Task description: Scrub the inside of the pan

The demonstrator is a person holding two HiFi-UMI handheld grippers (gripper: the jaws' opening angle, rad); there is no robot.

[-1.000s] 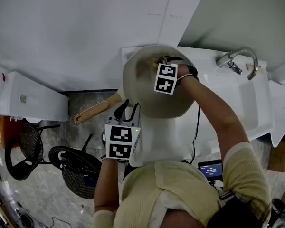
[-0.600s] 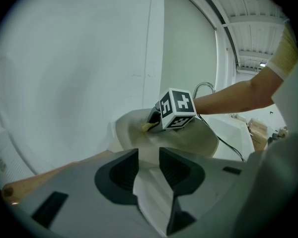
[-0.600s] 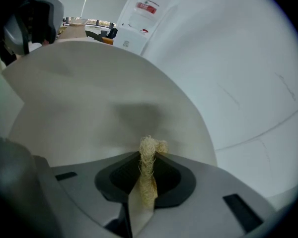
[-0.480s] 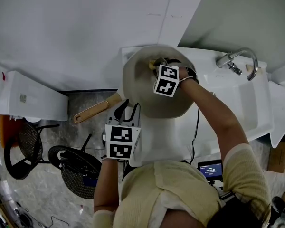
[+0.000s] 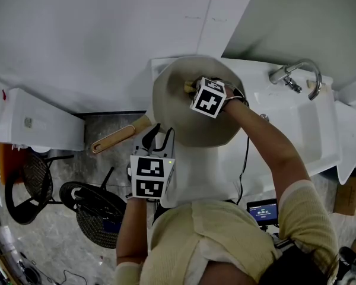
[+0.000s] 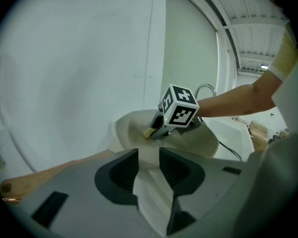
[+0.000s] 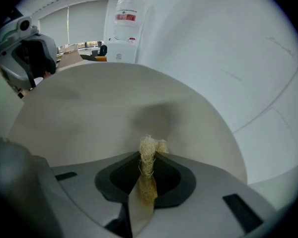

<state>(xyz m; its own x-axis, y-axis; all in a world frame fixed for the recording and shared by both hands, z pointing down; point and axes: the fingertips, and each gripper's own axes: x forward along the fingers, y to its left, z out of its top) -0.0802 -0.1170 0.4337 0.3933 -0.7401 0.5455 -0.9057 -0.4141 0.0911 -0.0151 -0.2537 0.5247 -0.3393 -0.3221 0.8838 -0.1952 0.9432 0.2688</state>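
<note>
A large beige pan (image 5: 193,117) is tilted over the left end of the white sink (image 5: 285,120). Its wooden handle (image 5: 115,139) points down-left. My left gripper (image 5: 159,140) reaches the pan's near rim beside the handle base; in the left gripper view its jaws (image 6: 149,165) close on a pale edge that runs on into the pan (image 6: 139,128). My right gripper (image 5: 191,88) is inside the pan, shut on a tuft of pale fibre scrubber (image 7: 148,155). The scrubber (image 6: 148,132) touches the pan's inner wall (image 7: 114,108).
A chrome faucet (image 5: 296,73) stands at the sink's far right. White wall panels rise behind the pan. Left of the sink are a white box (image 5: 35,123) and black wire stools (image 5: 89,209) on the floor. A small screen (image 5: 262,211) sits near my body.
The right gripper has turned and shifted slightly left inside the pan, carrying the scrubber along the far inner wall. The left gripper and the pan have barely moved.
</note>
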